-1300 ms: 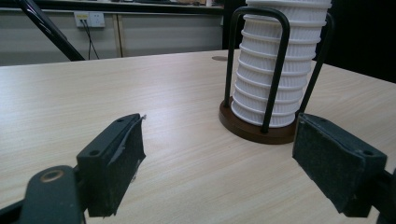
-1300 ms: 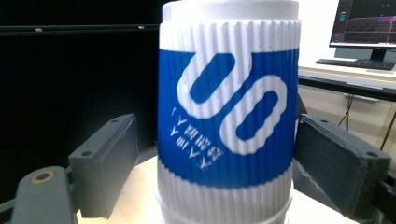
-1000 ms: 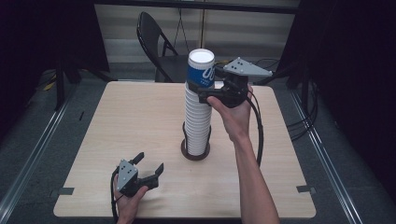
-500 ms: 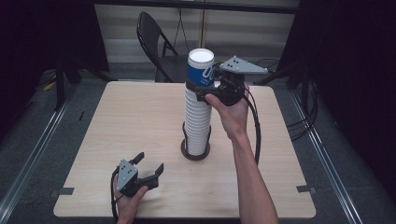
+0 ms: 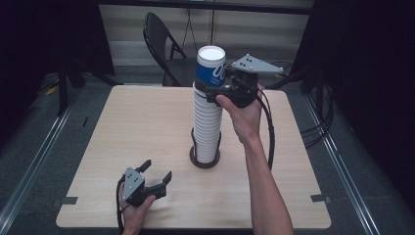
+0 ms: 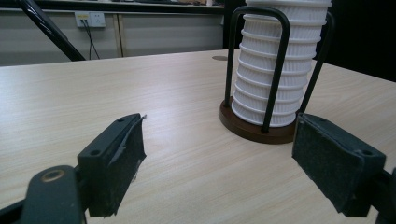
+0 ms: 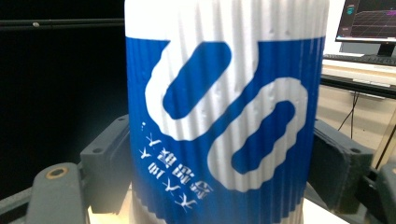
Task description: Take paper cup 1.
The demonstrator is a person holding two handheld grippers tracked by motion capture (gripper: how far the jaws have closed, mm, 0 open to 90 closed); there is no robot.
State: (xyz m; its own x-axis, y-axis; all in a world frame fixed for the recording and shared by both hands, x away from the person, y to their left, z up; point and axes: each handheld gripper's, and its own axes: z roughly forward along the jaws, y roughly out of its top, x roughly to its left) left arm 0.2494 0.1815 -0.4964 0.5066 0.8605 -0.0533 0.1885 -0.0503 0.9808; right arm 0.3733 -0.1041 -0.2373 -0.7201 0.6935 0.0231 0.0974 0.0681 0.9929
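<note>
At the top of a tall stack of white ribbed paper cups (image 5: 207, 125), the right gripper (image 5: 219, 92) clamps its jaws around the blue-printed top cup (image 5: 211, 66). The left gripper (image 5: 156, 176) rests released on the worktop (image 5: 137, 122). A tilted pull could drag nested cups along or rock the stack in its wire cup holder (image 6: 261, 125).

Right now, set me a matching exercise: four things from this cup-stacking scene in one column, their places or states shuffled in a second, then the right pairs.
1. blue-printed cup
2. left gripper
3. wooden base
4. folding chair

A. behind the table's far edge
B. under the white cup stack
C. between the right gripper's jaws
D. open, low over the table

Pairs: 1-C, 2-D, 3-B, 4-A
</note>
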